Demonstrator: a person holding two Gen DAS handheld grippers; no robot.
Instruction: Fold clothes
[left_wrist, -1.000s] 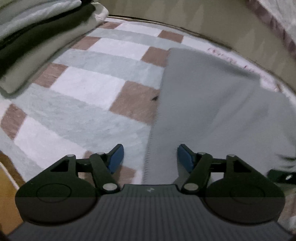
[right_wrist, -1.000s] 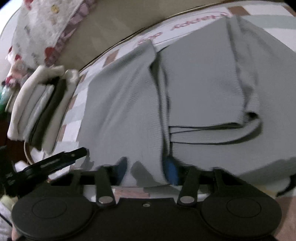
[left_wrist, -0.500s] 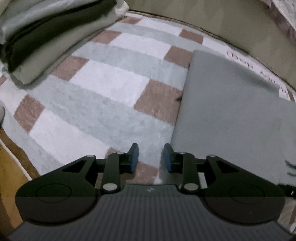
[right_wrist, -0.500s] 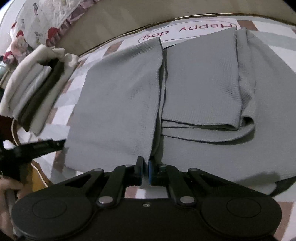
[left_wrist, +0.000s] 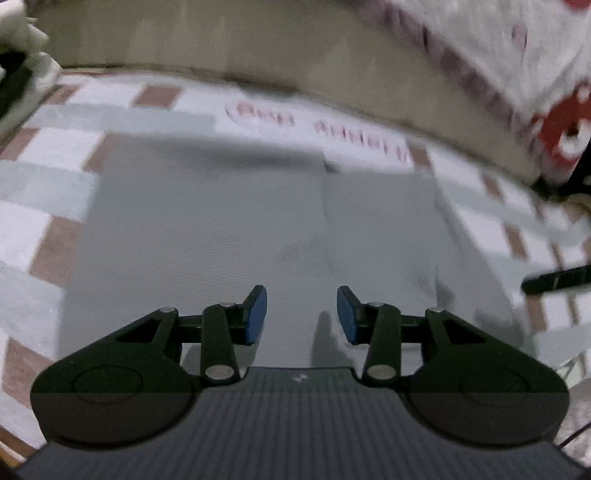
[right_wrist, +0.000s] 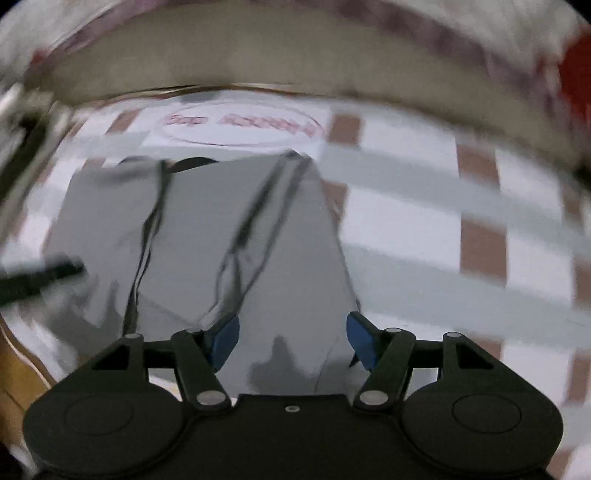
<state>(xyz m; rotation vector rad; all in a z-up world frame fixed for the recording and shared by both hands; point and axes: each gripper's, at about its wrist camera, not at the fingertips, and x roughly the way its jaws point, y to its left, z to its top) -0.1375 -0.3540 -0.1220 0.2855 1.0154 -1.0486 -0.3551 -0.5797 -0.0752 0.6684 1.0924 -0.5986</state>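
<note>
A grey garment (left_wrist: 229, 229) is laid flat on a checked blanket (left_wrist: 48, 184) of white, pale green and brown squares, its side panels already turned in so that it forms a long, narrow shape. The left claw (left_wrist: 301, 317) is held just above the near end of the cloth with its blue pads (left_wrist: 255, 317) set wide apart and nothing between them. The right claw (right_wrist: 291, 341) is also spread wide and empty, poised over the near right corner of the garment (right_wrist: 207, 229). Both are judged to be placed at the near edge so that the hem can be taken and carried toward the far end for the next fold.

In the left view the cloth is seen as a smooth panel with one faint centre seam. In the right view, dark overlapping fold lines are revealed, along with a pink oval label (right_wrist: 240, 123) printed on the blanket beyond the garment. Both views are blurred by motion.
</note>
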